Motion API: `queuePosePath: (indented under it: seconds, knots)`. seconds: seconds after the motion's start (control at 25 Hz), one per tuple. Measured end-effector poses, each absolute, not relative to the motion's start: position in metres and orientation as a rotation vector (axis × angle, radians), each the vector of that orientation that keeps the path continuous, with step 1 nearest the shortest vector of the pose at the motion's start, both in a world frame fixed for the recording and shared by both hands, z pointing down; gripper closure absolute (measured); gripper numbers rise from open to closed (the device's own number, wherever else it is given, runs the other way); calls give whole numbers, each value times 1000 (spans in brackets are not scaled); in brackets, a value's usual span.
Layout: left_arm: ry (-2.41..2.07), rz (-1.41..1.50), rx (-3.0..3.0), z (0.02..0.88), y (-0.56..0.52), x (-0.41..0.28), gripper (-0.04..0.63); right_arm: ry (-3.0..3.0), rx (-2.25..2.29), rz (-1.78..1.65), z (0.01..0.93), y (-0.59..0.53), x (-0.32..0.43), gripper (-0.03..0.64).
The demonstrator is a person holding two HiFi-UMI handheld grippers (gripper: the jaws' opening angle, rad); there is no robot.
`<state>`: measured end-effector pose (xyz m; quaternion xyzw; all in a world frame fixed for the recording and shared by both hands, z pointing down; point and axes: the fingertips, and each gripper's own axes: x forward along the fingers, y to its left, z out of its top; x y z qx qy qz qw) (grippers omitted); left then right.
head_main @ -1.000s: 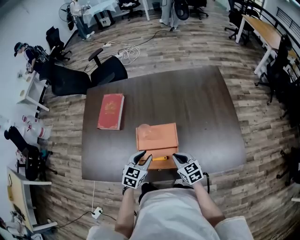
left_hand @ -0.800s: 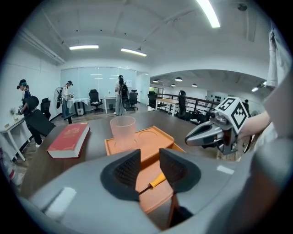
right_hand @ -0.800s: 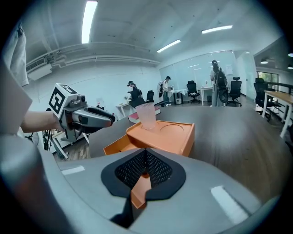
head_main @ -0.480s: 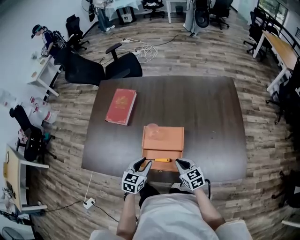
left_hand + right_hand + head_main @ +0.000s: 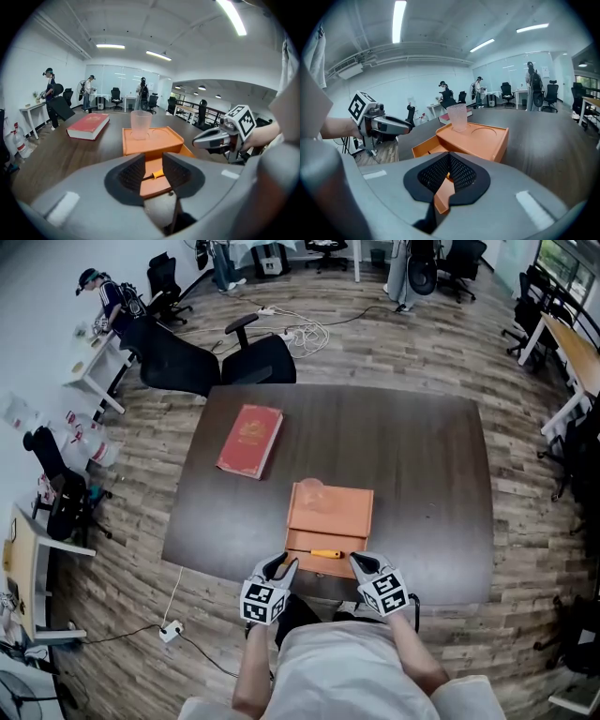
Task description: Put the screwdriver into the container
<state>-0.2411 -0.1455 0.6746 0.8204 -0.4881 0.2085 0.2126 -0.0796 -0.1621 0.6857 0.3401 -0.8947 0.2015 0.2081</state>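
Observation:
The orange container (image 5: 333, 514) sits on the dark table, its drawer (image 5: 302, 564) pulled out toward me. The screwdriver (image 5: 326, 554), yellow handle and dark shaft, lies loose in the drawer; it also shows past the left jaws as the screwdriver (image 5: 154, 175). My left gripper (image 5: 285, 565) hovers at the drawer's front left corner. It is open with nothing gripped, and its jaws have just been closing a little. My right gripper (image 5: 359, 562) is at the drawer's front right corner, shut and empty, with its pads meeting over the drawer edge (image 5: 443, 194).
A clear plastic cup (image 5: 311, 491) stands in a round recess on the container's lid. A red book (image 5: 249, 440) lies at the table's far left. Office chairs (image 5: 202, 362) and cables crowd the floor beyond. The near table edge (image 5: 309, 589) lies just under my grippers.
The left gripper has drawn slightly left and back from the screwdriver's handle. The screwdriver stays in the drawer. The right gripper barely moves, and the head view has shifted.

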Motion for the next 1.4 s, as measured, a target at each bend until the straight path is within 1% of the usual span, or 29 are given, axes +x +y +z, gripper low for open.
queuePosePath:
  seconds: [0.08, 0.44, 0.72, 1.4]
  knots:
    - [-1373, 566, 2272, 674, -145, -243, 438, -2495, 917, 574, 689, -159, -84, 615]
    - [-1361, 615, 2249, 685, -135, -246, 463, -2492, 844, 634, 694, -157, -89, 615]
    - [-1385, 607, 2246, 683, -136, -252, 540, -2488, 850, 630, 695, -159, -84, 615]
    - [-1387, 627, 2228, 688, -135, -251, 540, -2481, 878, 628, 695, -162, -77, 615]
